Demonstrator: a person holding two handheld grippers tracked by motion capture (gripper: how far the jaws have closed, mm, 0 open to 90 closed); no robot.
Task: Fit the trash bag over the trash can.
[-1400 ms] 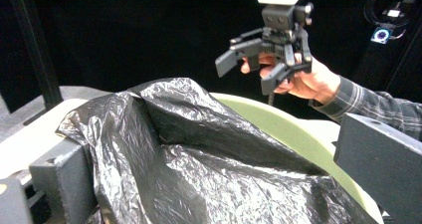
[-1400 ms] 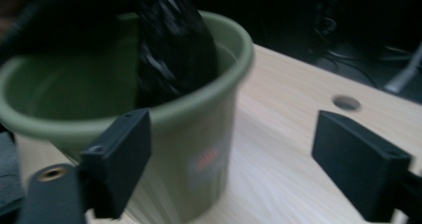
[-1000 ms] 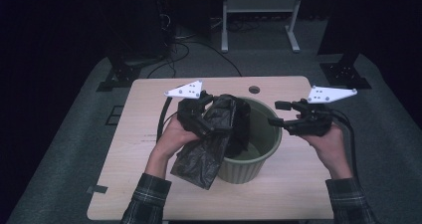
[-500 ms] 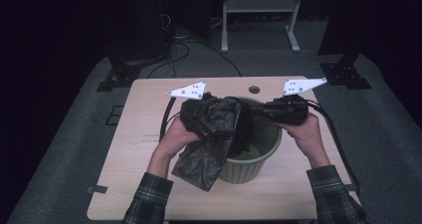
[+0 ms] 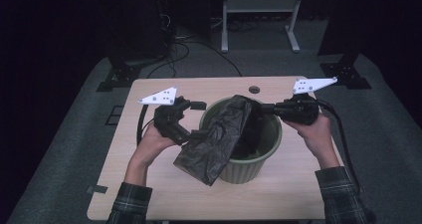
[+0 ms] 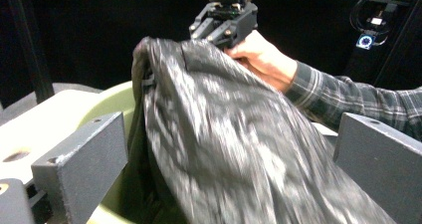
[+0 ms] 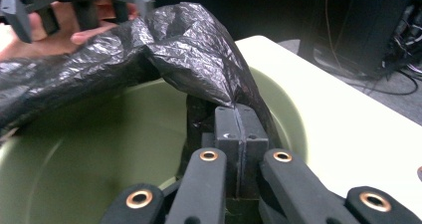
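I am lining the green bin (image 5: pixel 246 159) with the black bag (image 5: pixel 214 142), draped over its nine-o'clock rim. Right gripper (image 7: pixel 238 115) is clamping the bag's edge; left gripper (image 5: pixel 196 119) is standing apart. Next: spreading the mouth open.

Right claw (image 7: pixel 239 122) clamped on black bag (image 7: pixel 189 50)

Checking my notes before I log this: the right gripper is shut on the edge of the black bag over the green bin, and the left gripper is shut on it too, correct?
Not quite. The left gripper is open: the left gripper view shows its jaws wide apart around the black bag. The right gripper is shut on the bag's edge over the green bin.
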